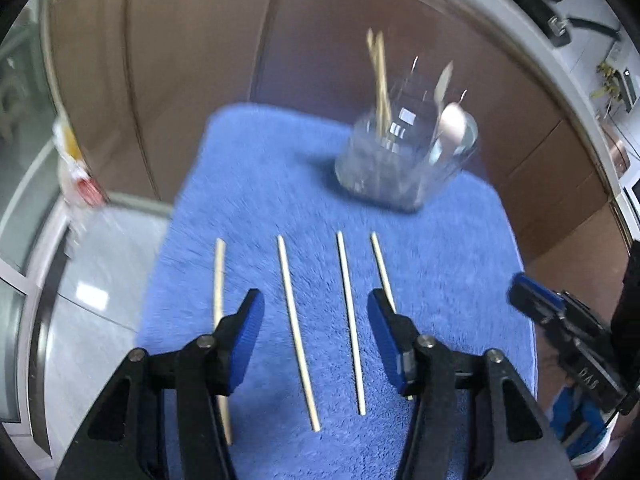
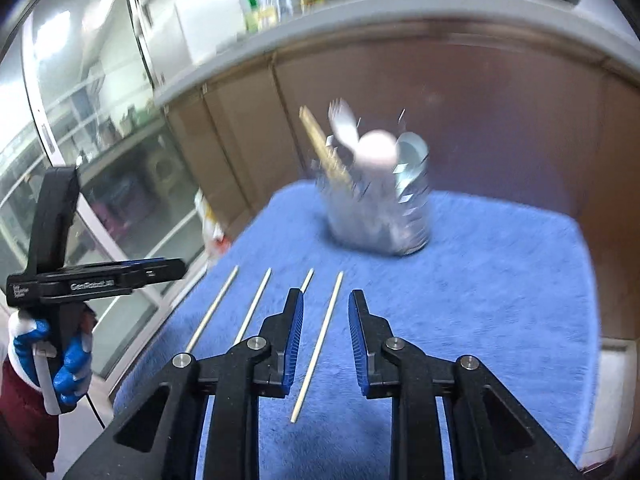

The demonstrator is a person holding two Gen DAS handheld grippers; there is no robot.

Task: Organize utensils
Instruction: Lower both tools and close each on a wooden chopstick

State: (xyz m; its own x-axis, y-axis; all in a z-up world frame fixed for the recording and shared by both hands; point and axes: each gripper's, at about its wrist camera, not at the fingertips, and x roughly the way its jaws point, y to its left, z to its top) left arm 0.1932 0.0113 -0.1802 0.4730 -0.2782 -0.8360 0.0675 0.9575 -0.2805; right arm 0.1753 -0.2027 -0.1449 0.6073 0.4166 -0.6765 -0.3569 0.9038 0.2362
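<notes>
**Ana:** Right gripper [image 2: 324, 340] sits low in the middle of its own view, jaws partly apart, with the rightmost chopstick [image 2: 318, 346] lying between them. Nothing is gripped; the pads look clear of the stick.

**Ben:** And the left gripper [image 1: 316, 344]?

**Ana:** Wider apart, bottom centre of its view, empty. Two sticks lie between its pads [image 1: 248, 344], one passes under the left finger, and the fourth runs behind the right one. All four lie side by side on the blue mat [image 1: 460, 240].

**Ben:** So the risk on the left is catching two at once?

**Ana:** I'd say so. Straddling a pair, a close could pinch both or flick one sideways. These sticks are thin and round, so they would likely roll on the pile.

**Ben:** Where should they go?

**Ana:** Probably the clear holder [image 1: 404, 160], upper right of the left view, already holding chopsticks and spoons. Both views are blurred, so aim looks uncertain. A stick carried at an angle could knock the holder or miss its mouth.
</notes>
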